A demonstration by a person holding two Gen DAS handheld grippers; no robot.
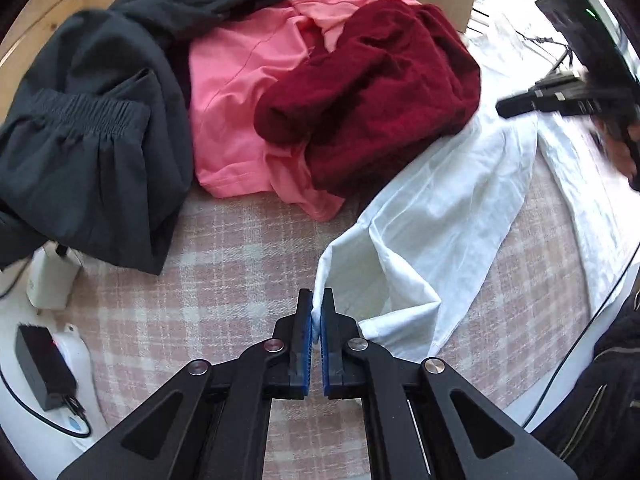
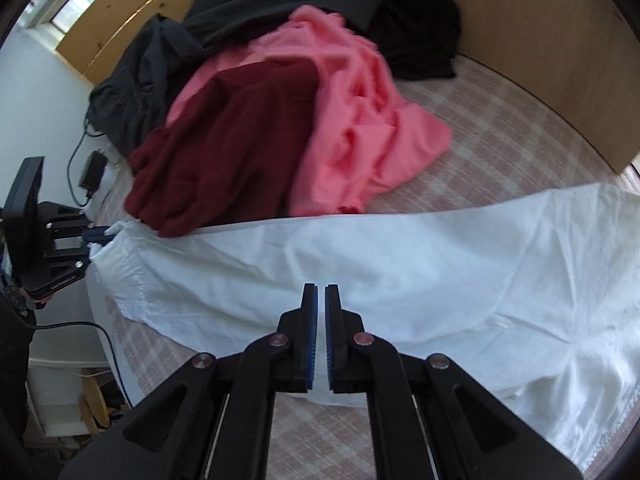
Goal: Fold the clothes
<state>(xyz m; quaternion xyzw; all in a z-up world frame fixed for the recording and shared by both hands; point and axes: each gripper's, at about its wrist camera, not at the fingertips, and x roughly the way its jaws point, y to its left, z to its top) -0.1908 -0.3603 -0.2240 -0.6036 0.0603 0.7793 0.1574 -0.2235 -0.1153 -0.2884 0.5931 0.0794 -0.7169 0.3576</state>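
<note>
On the near part of the pink-and-white checked bed cover [image 2: 500,128], a thin white cotton garment [image 2: 360,256] lies spread out in a long crumpled band from left to right. At its left end, the left tool [image 1: 317,300] has its blue-padded black fingers [image 1: 306,320] together, clamped on a corner of the white fabric, which is pinched between the pads and bunches up just beside them. From the right wrist view the same tool [image 2: 100,238] shows at the far left edge of the bed, gripping that gathered white corner.

Over the near edge of the white garment, about midway along it, hangs the right tool [image 2: 320,292] with its fingers drawn together; white cloth lies under and behind the tips, but whether any of it is caught between the pads cannot be told. In the left wrist view it shows only as a blurred black shape [image 1: 560,100] at the far right.

Beyond the white garment sits a pile of unfolded clothes: a dark red ribbed knit [image 2: 224,148] whose near edge overlaps the white fabric, a salmon-pink jersey top [image 2: 360,128] beside and under it, and dark grey trousers with an elastic waistband [image 1: 80,144] at the far left. A light wooden bed frame [image 2: 540,40] borders the far side. A black power adapter [image 1: 40,368] lies on a white surface left of the bed.
</note>
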